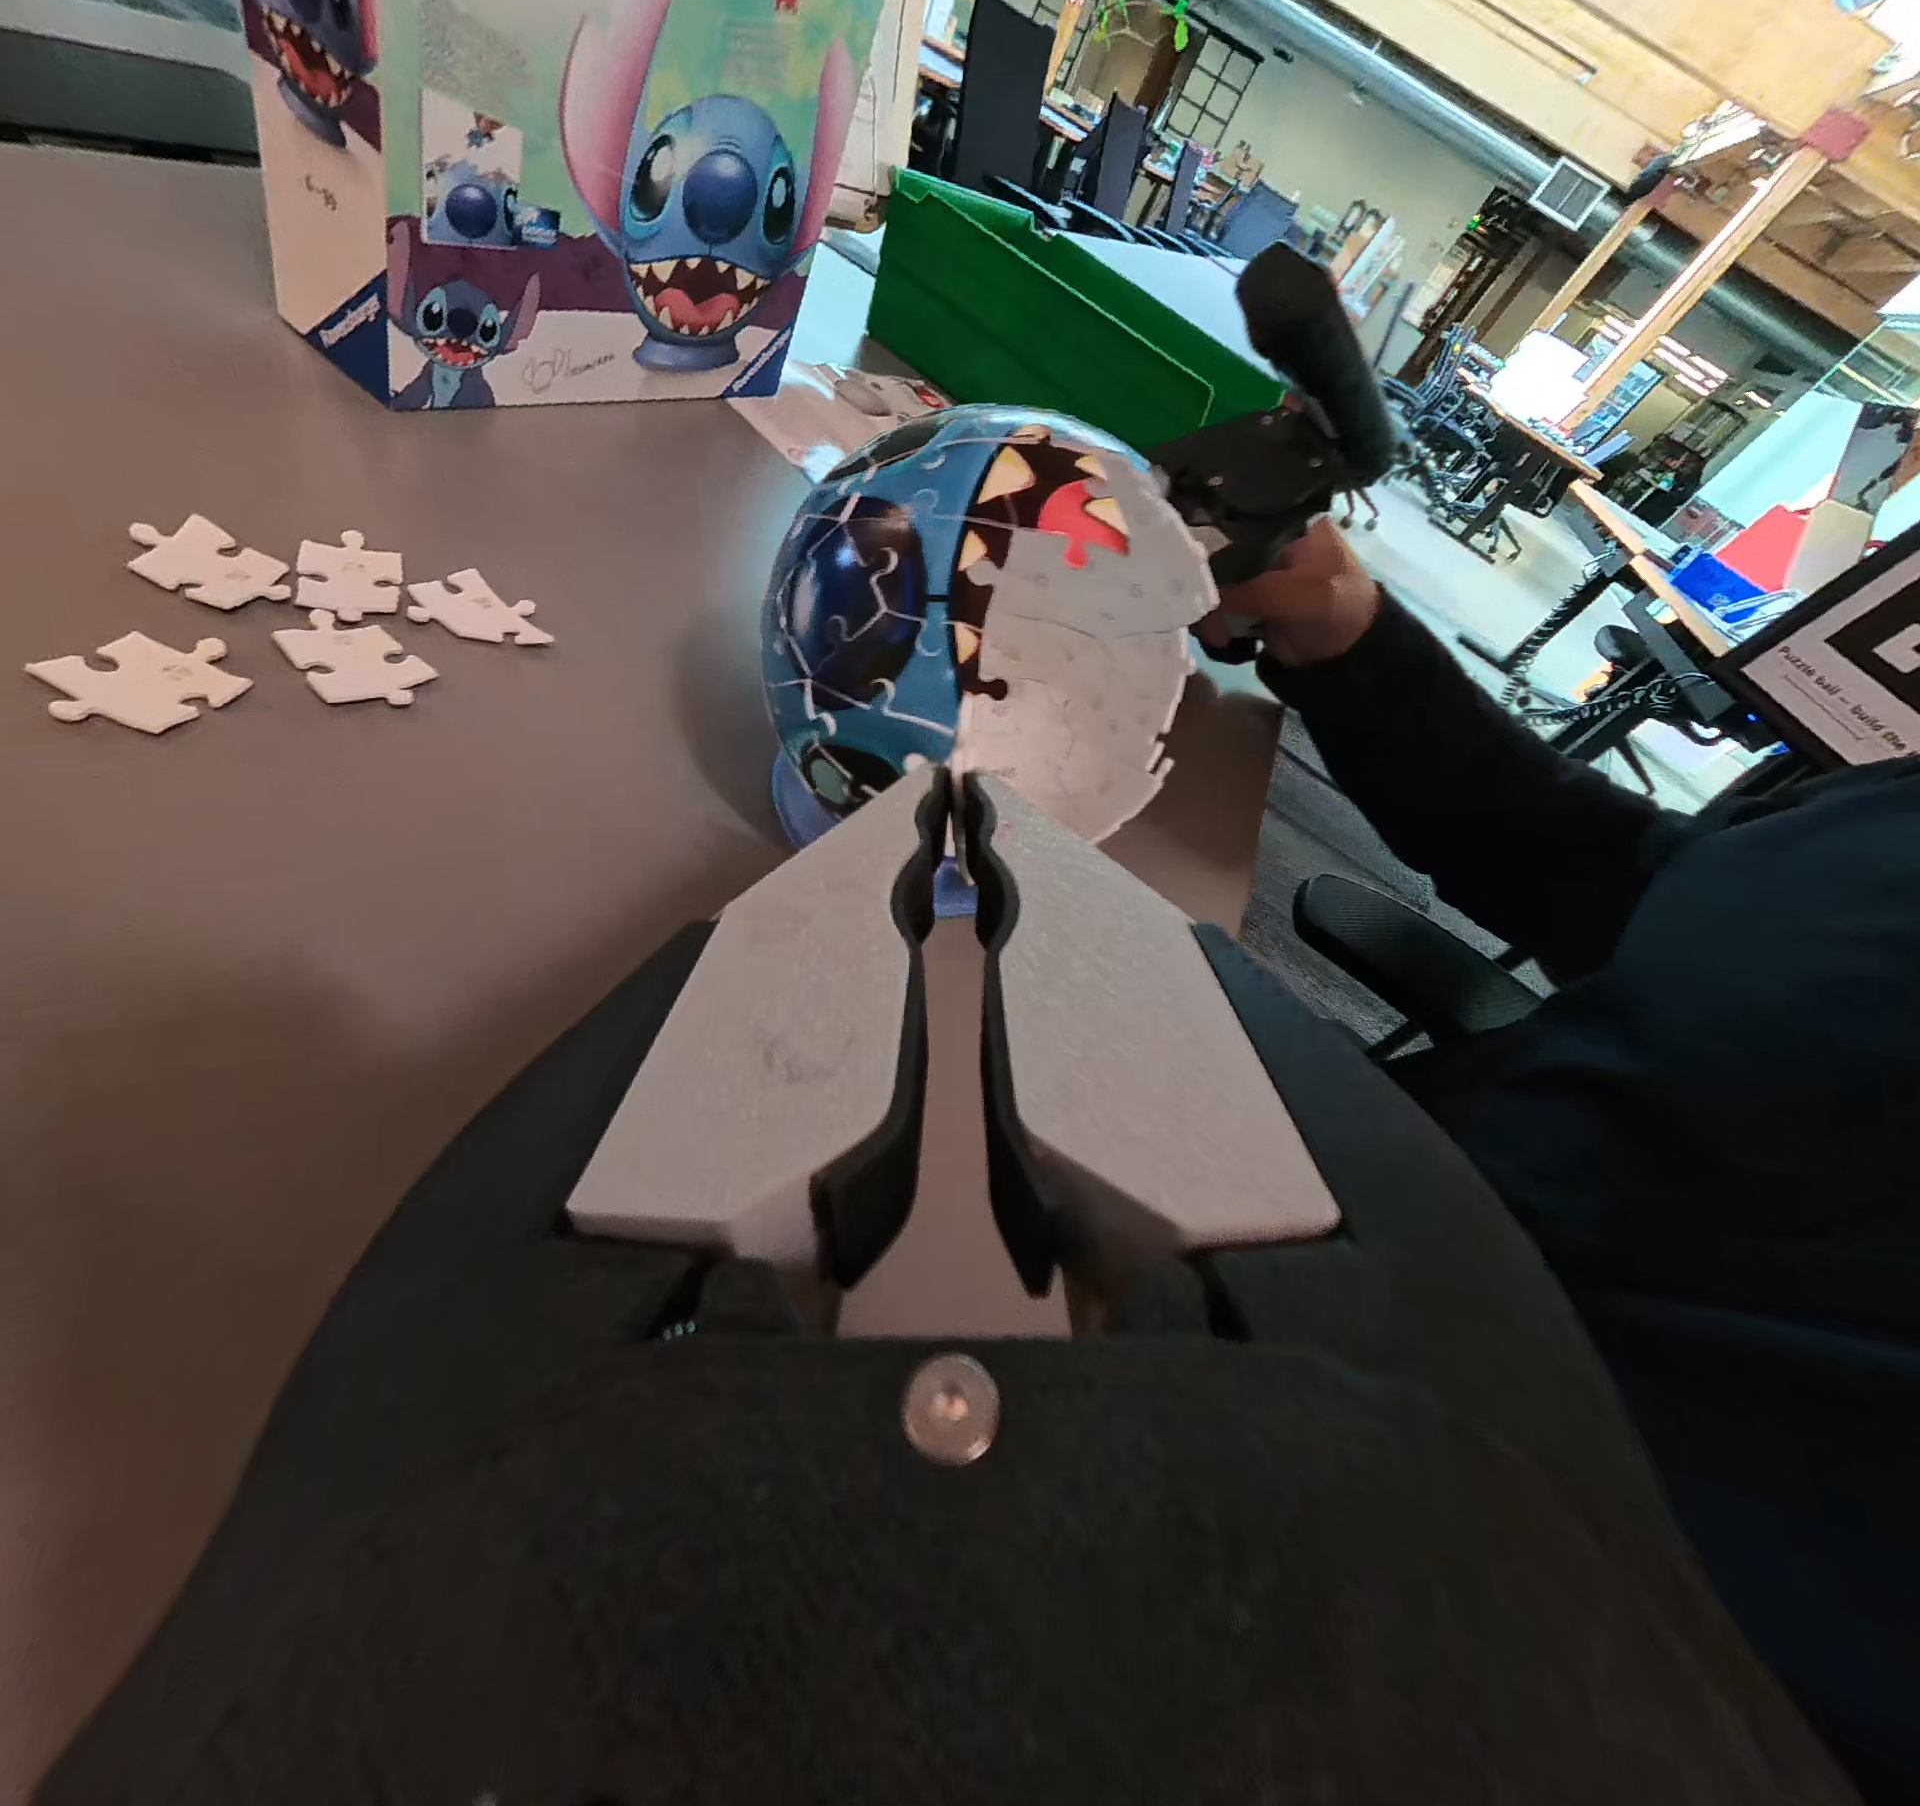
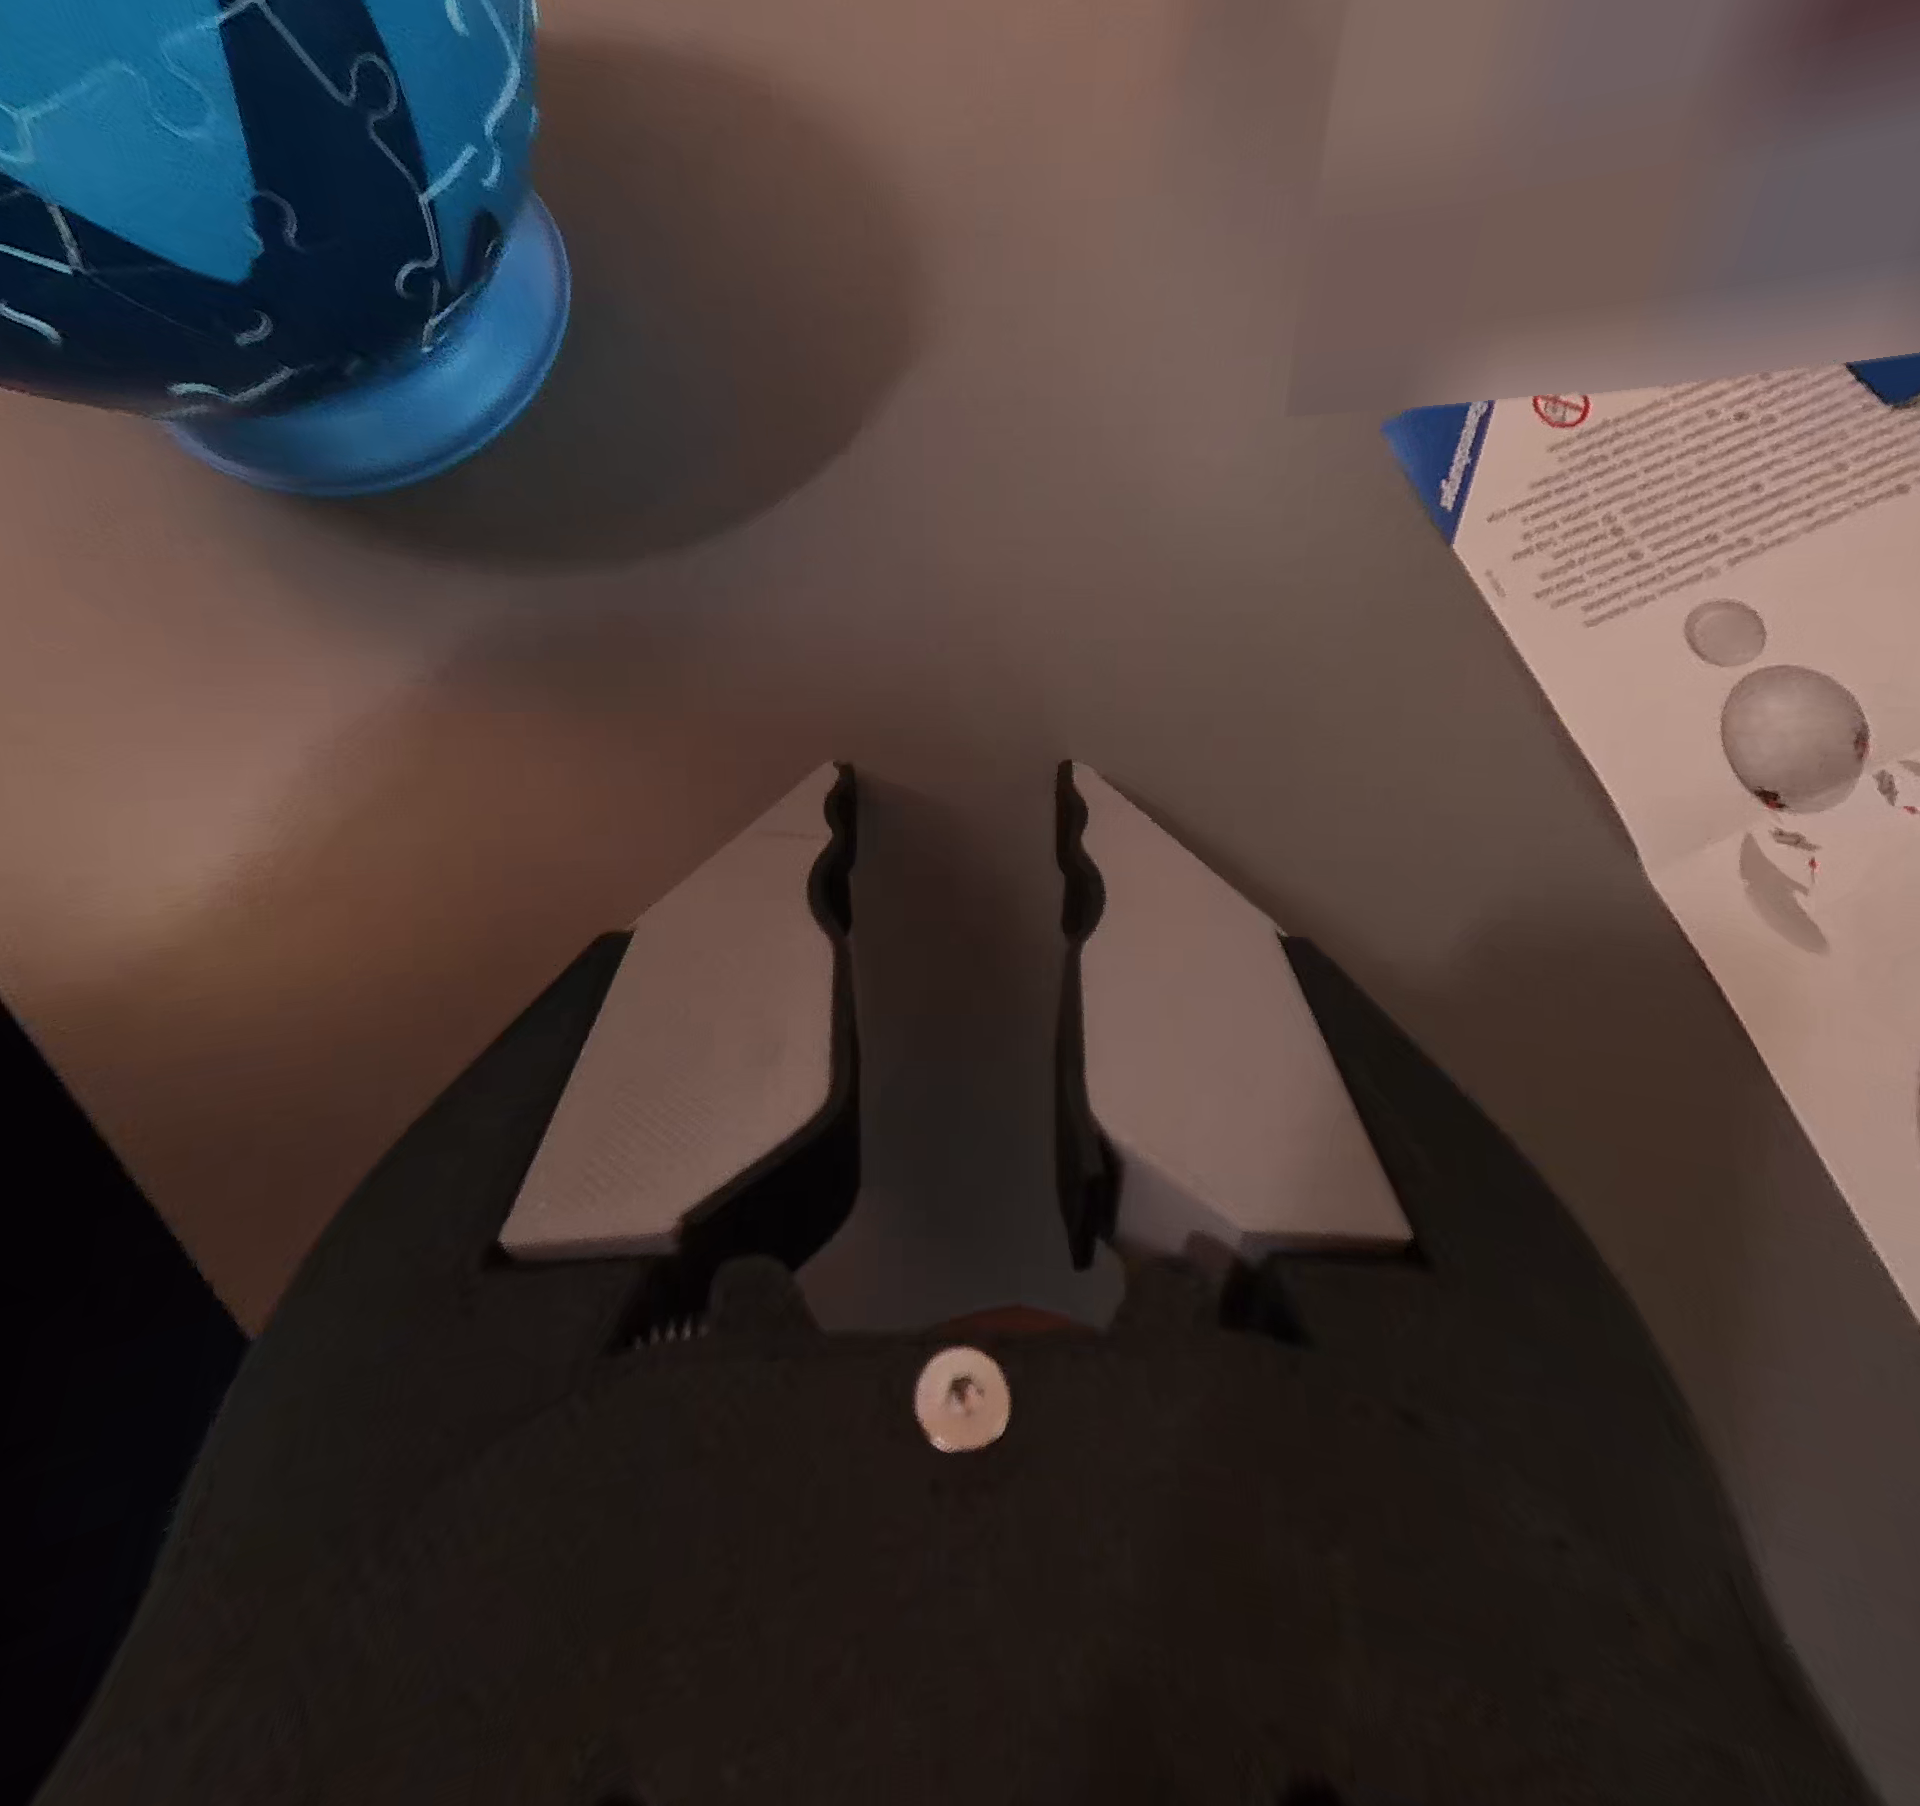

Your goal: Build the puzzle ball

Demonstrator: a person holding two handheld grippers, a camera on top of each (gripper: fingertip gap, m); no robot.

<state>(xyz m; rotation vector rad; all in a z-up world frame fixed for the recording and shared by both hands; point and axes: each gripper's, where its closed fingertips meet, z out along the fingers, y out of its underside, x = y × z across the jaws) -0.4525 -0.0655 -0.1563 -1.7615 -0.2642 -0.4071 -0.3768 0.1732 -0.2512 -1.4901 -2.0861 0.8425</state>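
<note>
The partly built puzzle ball (image 1: 883,613) stands on its blue stand (image 1: 805,816) mid-table, with an open gap showing the white inner side. My left gripper (image 1: 953,792) is shut on a thin white puzzle piece (image 1: 961,842), held edge-on at the lower rim of the gap. Several loose pieces (image 1: 312,613) lie face down to the left. My right gripper (image 2: 954,780) is open and empty, low over bare table; the ball (image 2: 239,125) and stand (image 2: 436,385) are at its upper left. It also shows behind the ball in the left wrist view (image 1: 1247,499).
The puzzle box (image 1: 582,146) stands at the back left. A green bin (image 1: 1039,333) is behind the ball. An instruction sheet (image 2: 1714,665) lies to the right of my right gripper. A sign with a black marker (image 1: 1849,655) stands right. The table edge (image 1: 1262,821) runs close behind the ball. Spacing between my two grippers at the tips: around 25 centimetres.
</note>
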